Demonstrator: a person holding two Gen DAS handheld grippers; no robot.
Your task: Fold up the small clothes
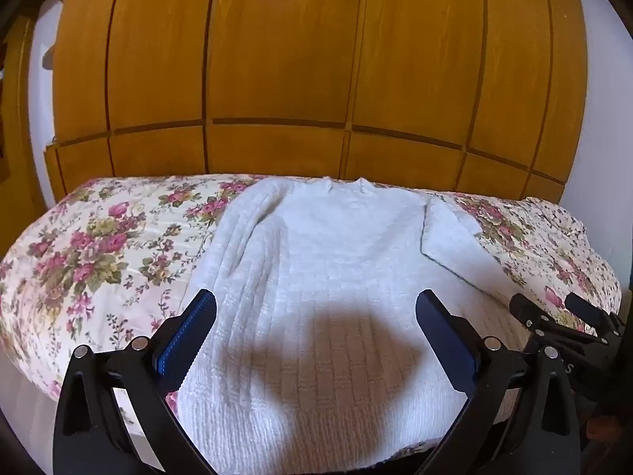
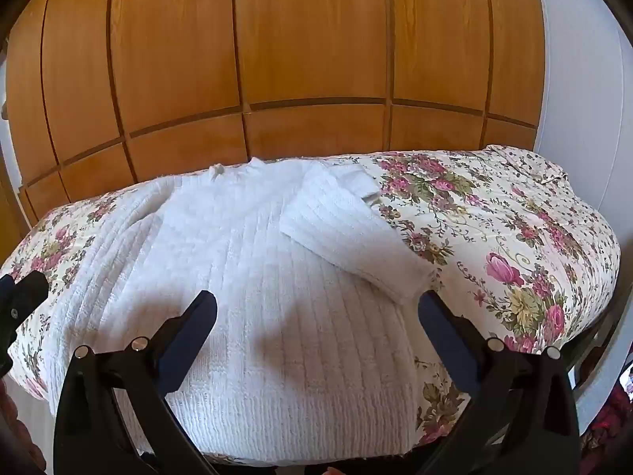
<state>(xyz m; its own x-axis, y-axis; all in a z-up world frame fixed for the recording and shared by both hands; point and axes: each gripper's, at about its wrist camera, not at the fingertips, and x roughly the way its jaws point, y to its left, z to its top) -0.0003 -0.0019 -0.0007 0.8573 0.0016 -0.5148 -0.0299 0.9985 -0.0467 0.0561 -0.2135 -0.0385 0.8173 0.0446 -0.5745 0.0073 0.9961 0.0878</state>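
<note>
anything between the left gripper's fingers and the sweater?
Nothing. In the left wrist view the left gripper is open above the white sweater, only its shadow on the knit between the fingers. The right gripper sits off to the side.

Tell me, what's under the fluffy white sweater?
The white ribbed knit sweater lies flat on a flowery pink-and-cream bedspread, which shows around it. Whatever is directly beneath the sweater is covered.

sweater (image 1: 316, 269) flat on bed (image 1: 99, 245), neck toward wardrobe (image 1: 300, 59) behind. right sleeve (image 2: 348, 229) folded over body. both hand-held grippers at near hem.
</note>
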